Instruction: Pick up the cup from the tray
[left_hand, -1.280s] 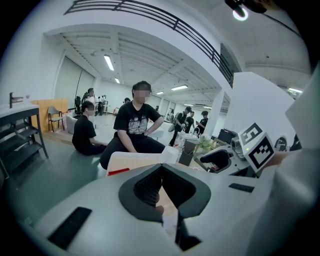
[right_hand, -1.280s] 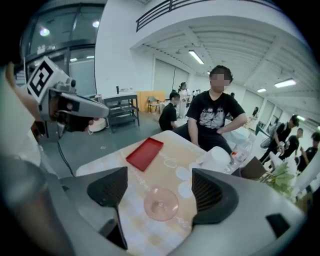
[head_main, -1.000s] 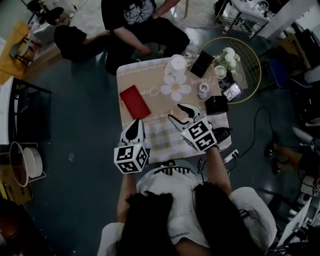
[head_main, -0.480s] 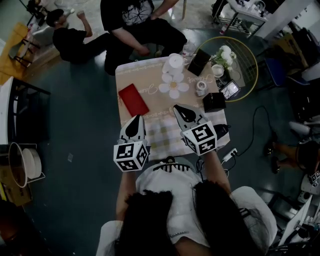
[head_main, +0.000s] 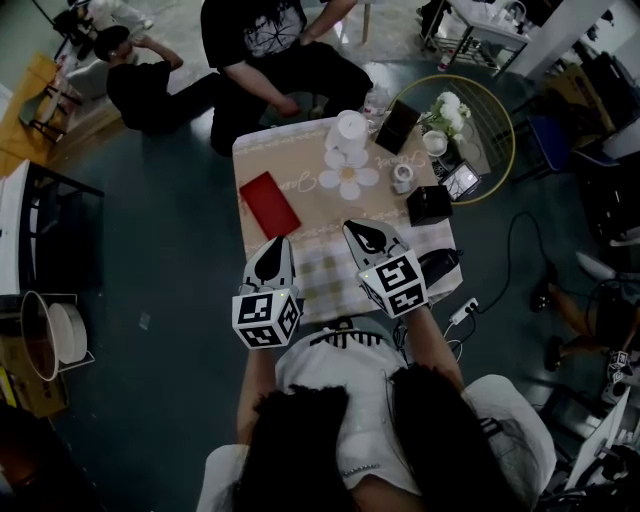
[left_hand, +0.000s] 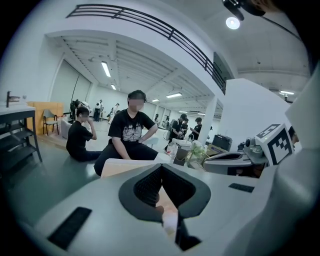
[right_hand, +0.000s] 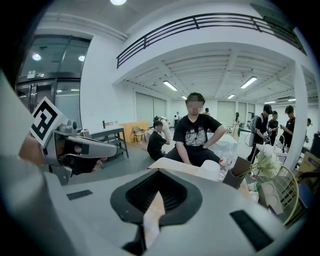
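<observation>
A small wooden table (head_main: 300, 160) carries a white flower-shaped tray (head_main: 349, 176). A tall white cup (head_main: 352, 128) stands at its far edge, and a small white mug (head_main: 404, 178) sits just right of it. My left gripper (head_main: 274, 243) hovers over the near left of the table, its jaws together and empty. My right gripper (head_main: 352, 227) hangs over the near middle, short of the tray, shut with nothing in it. In the right gripper view the jaws (right_hand: 159, 175) meet in a line, with the white cup (right_hand: 215, 170) ahead. The left gripper view shows its jaws (left_hand: 161, 172) closed too.
A red flat case (head_main: 268, 203) lies on the table's left. A black box (head_main: 428, 204) sits at the right edge, a dark holder (head_main: 397, 126) and flowers (head_main: 450, 110) behind. One person sits at the far side (head_main: 280, 50), another on the floor (head_main: 140, 70). A round wire table (head_main: 500, 120) stands right.
The right gripper's jaws, spread apart a second ago, have closed on nothing, and it has lifted slightly. The left gripper has stayed nearly still.
</observation>
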